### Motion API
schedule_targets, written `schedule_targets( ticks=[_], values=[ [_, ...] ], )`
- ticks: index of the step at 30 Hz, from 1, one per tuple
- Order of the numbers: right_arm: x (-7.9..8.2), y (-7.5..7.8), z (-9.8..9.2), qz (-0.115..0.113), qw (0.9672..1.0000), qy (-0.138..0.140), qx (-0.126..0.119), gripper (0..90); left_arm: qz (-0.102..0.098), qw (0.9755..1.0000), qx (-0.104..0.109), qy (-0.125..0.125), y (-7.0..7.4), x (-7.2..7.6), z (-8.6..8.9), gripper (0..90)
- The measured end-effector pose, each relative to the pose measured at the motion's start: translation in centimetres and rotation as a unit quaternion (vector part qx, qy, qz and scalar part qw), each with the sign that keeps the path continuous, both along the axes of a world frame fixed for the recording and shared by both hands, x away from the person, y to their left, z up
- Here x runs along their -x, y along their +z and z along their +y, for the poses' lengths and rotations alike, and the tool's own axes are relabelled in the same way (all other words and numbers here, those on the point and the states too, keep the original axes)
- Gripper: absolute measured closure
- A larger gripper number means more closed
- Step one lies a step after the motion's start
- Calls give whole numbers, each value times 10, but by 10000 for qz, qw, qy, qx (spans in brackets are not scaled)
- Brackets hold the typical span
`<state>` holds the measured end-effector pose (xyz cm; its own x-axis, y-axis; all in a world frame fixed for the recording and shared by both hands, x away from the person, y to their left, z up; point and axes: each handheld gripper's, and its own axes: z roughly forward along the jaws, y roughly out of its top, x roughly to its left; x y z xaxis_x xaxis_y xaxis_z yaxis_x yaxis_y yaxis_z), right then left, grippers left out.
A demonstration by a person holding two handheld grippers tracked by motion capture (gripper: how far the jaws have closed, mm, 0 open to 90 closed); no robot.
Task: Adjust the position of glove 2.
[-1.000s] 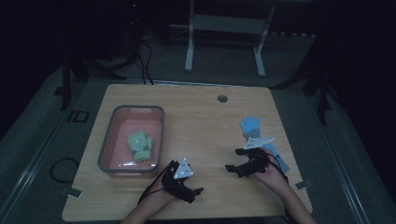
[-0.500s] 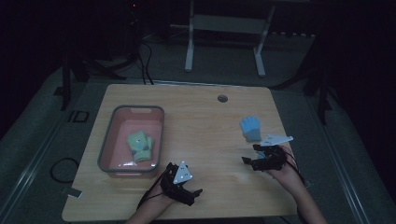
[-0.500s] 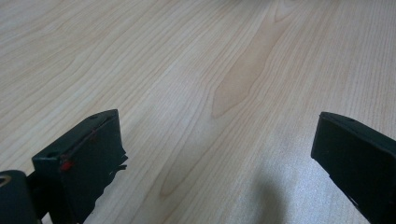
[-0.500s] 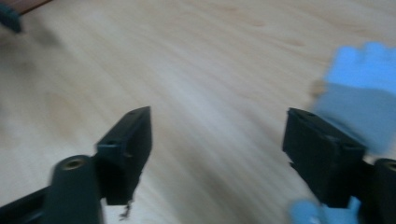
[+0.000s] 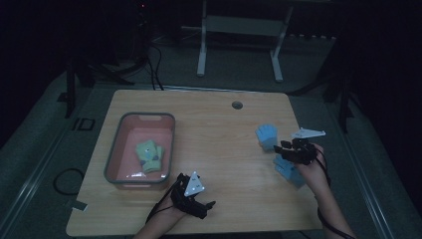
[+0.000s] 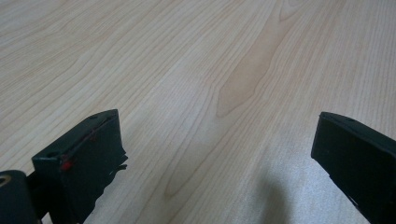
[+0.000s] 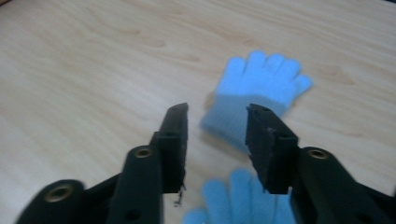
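Observation:
Two light blue knitted gloves lie on the wooden table (image 5: 209,129) at the right: the far glove (image 5: 267,135) (image 7: 258,91) and the near glove (image 5: 288,170) (image 7: 243,200). My right gripper (image 5: 282,147) (image 7: 218,112) hovers over them. Its jaws have just been closing and now stand partly apart, with nothing between them. The far glove lies just beyond its tips, and the near one is under its body. My left gripper (image 5: 206,208) (image 6: 219,123) rests near the front edge, jaws wide open over bare wood.
A grey-rimmed pink tub (image 5: 115,149) stands at the left and holds a pair of green gloves (image 5: 151,155). A round cable hole (image 5: 237,105) sits near the table's far edge. A white stand's legs (image 5: 201,59) are on the floor behind.
My right gripper has moved right and away from the person, rising a little, and its jaws have narrowed. The left gripper has stayed put.

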<state>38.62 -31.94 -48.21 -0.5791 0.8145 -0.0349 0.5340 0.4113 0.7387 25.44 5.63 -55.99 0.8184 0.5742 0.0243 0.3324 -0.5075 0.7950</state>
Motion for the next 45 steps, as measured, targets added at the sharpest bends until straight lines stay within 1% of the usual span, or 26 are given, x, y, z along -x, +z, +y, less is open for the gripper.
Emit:
schedule_targets(
  ticks=[3,4,5,7,8,9,10,11,12,13,15,16,21,24,26,28,29,30,32,35,36,37,38,40,43,45],
  values=[
    [-14,0,5,-22,10000,-91,32,620,-11,10000,0,-6,0,0,0,25],
    [-23,-2,7,-4,9999,-120,63,623,-25,10000,5,-2,0,0,1,26],
    [-23,-2,7,-4,9999,-120,63,623,-25,10000,29,6,0,0,1,26],
    [-32,-5,10,-18,9998,-172,141,629,-25,10000,42,1,0,0,1,26],
    [-41,-9,13,32,9996,-192,184,621,-21,10000,49,-2,0,0,2,25],
    [-41,-9,13,32,9996,-192,184,621,-10,10000,58,-5,0,-1,2,25],
    [-46,-11,14,26,9995,-225,231,621,-13,10000,55,-1,0,-1,2,26],
    [-54,-16,15,60,9994,-174,279,598,-12,10000,45,0,0,-1,2,25],
    [-54,-16,15,60,9994,-174,279,598,-7,10000,46,6,-1,-1,2,25],
    [-62,-22,16,83,9993,-154,323,596,-2,10000,57,14,-1,-1,2,26],
    [-65,-24,16,127,9992,-150,341,594,-8,10000,69,14,-1,-1,2,25],
    [-69,-28,16,190,9991,-171,349,596,-9,10000,69,15,-1,-1,2,25],
    [-81,-41,15,277,9983,-246,446,583,-13,10000,82,-7,-1,0,3,26],
    [-86,-49,14,357,9979,-295,459,585,-11,10000,77,-19,-1,0,2,26],
    [-88,-57,14,471,9972,-295,501,612,-17,10000,65,-28,-1,0,2,26],
    [-88,-60,13,480,9977,-330,345,636,13,10000,56,-2,0,1,1,26],
    [-88,-61,12,483,9978,-344,291,657,-10,10000,71,-1,1,2,1,26],
    [-87,-62,12,458,9979,-359,288,669,-20,10000,84,11,2,2,1,26],
    [-87,-62,13,431,9978,-381,338,697,-28,9999,104,12,3,2,2,26],
    [-87,-62,16,393,9975,-451,379,768,-28,9999,126,49,3,1,3,26],
    [-87,-62,17,399,9971,-528,382,785,-29,9999,126,63,3,1,3,26],
    [-87,-61,17,456,9963,-664,303,796,-22,9999,114,74,3,1,3,26],
    [-87,-61,17,456,9963,-664,303,796,-22,9999,114,74,3,1,3,26],
    [-87,-61,20,481,9951,-823,277,826,20,9999,135,98,2,1,3,25],
    [-85,-59,22,438,9948,-861,330,867,11,9999,143,85,2,1,3,26],
    [-83,-52,23,400,9949,-907,202,872,-8,9999,109,84,2,1,3,26]
  ],
)
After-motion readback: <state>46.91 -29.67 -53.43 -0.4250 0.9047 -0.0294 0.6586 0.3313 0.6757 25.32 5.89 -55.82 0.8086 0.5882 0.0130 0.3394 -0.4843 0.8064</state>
